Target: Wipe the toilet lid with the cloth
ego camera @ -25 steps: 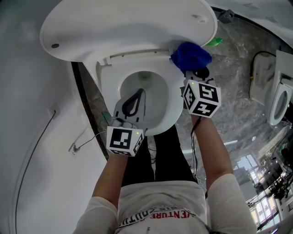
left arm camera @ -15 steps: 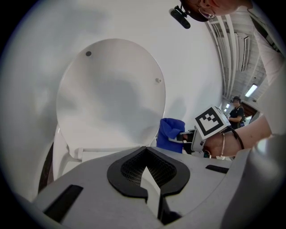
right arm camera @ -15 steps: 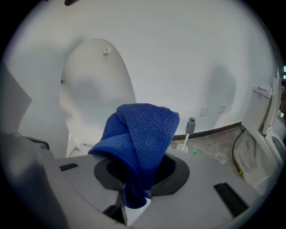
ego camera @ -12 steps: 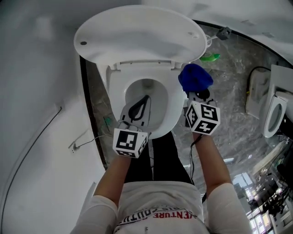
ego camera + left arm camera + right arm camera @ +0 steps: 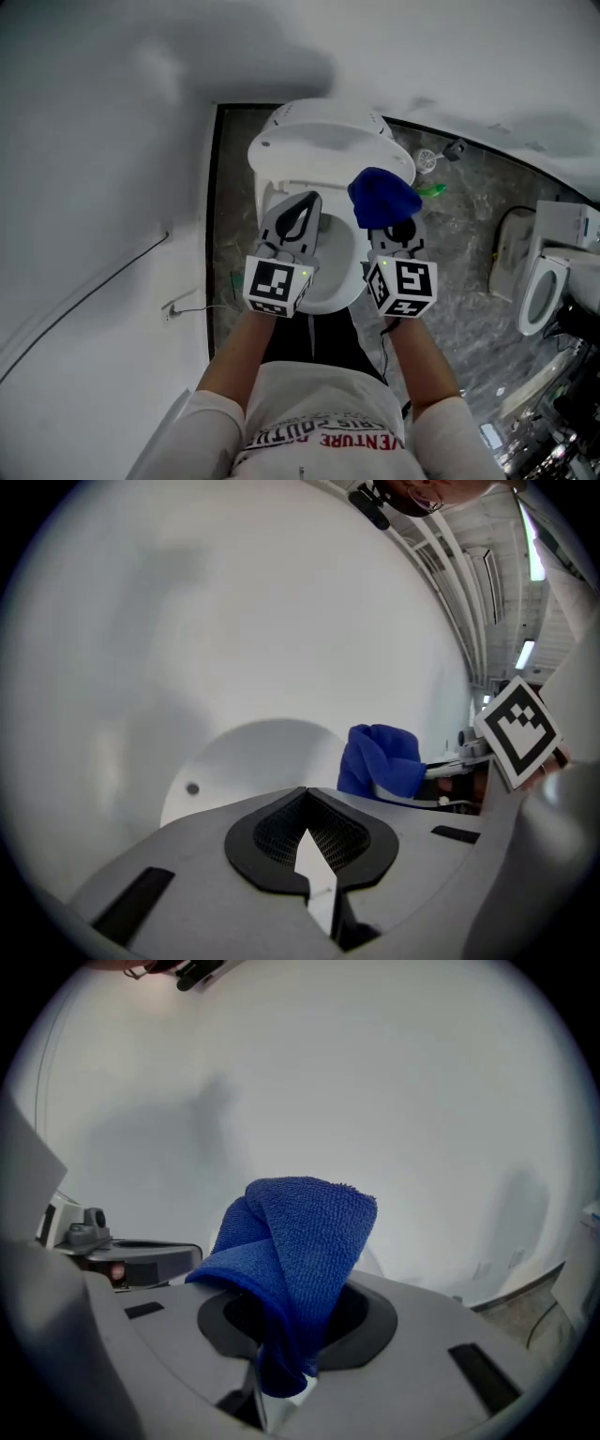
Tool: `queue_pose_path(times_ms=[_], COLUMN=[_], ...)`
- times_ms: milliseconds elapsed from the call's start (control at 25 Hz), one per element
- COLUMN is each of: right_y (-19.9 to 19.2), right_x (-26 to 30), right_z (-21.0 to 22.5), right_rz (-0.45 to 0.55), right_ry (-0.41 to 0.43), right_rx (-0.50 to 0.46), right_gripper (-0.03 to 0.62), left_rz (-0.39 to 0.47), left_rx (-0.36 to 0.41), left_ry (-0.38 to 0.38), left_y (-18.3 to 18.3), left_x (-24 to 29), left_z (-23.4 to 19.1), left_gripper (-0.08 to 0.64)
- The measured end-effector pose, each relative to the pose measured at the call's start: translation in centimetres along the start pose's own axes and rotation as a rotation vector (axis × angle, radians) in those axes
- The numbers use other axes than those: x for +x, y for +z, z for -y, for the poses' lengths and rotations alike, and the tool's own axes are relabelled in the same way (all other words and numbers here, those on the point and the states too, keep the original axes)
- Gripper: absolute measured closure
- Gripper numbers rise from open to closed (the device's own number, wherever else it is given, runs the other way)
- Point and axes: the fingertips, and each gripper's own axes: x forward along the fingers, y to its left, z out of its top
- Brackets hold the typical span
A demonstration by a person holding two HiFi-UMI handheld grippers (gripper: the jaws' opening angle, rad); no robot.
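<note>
We are looking steeply down from the head view. A white wall (image 5: 103,187) is filling the left of the frame, with a thin cable (image 5: 89,295) running across it.

Left of centre, we are holding the left gripper (image 5: 298,214) over the open toilet bowl (image 5: 336,267). In the left gripper view, its jaws are pressing together tip to tip (image 5: 305,794), and the white toilet lid (image 5: 253,761) is standing raised beyond them.

In the upper centre of the head view, that lid (image 5: 323,150) is tilting back above the bowl.

Just right of centre, we are holding the right gripper (image 5: 392,230), with its marker cube (image 5: 403,286) facing us. Its jaws are clamping a folded blue cloth (image 5: 380,199), which is bulging up out of them. In the right gripper view, the cloth (image 5: 300,1232) is standing between the jaws (image 5: 281,1340) and covering their tips. The cloth is overlapping the lid's lower right edge in the head view; we cannot tell whether it is touching the lid.

Further right, a small green object (image 5: 431,190) is lying on the grey marbled floor (image 5: 459,262). At the right edge, a second white toilet (image 5: 536,292) is showing in part.
</note>
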Motion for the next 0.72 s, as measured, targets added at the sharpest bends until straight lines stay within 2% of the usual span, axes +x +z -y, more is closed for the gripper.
queue_pose_path(times_ms=[200,280,400,520,720], right_y=[9.7,13.0,16.6,17.8,16.5], right_x=[-1.2,-1.4,-1.1,0.8,3.9], right_z=[-1.0,-0.7,0.3,1.6,2.4], right_rz=[0.134,0.18,0.227,0.217,0.176], right_ry=[0.006,-0.002,-0.031,-0.071,-0.109], right_rx=[-0.133,-0.137,-0.121,-0.123,-0.09], right_gripper=[0.505,0.505,0.505,0.505,0.505], left_rz=[0.103,0.123,0.129,0.102,-0.006], left_rx=[0.038,0.064,0.093,0.072,0.049], left_ry=[0.039,0.04,-0.018,-0.035,-0.025], left_y=[9.2,12.1,15.3,16.4,14.4], left_x=[0.6,1.0,2.4,4.6,7.8], left_z=[-2.8,-3.5,-3.8,-5.0,-6.9], left_gripper=[0.554,0.554,0.554,0.554,0.554])
